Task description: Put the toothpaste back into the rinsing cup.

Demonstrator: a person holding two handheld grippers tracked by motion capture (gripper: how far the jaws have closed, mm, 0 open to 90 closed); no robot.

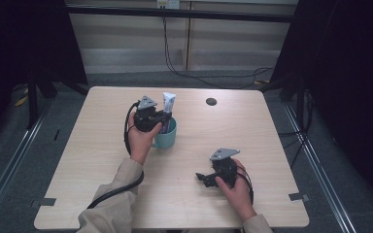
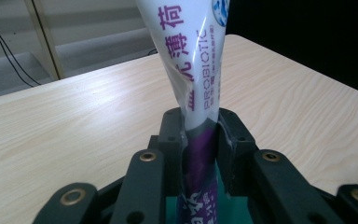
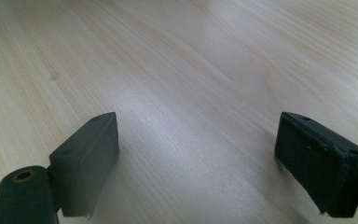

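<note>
Tube: a white and purple toothpaste tube is held upright, its lower end inside the teal cup.
Left gripper: clamped on the tube just above the cup.
Right gripper: jaws are held wide apart, nothing between them, well apart from the cup on the desk.
Risk: the cup could be tipped if the tube is dragged sideways against its rim.
Risk: the soft tube could be squeezed or slipped by a shifting grip.
</note>
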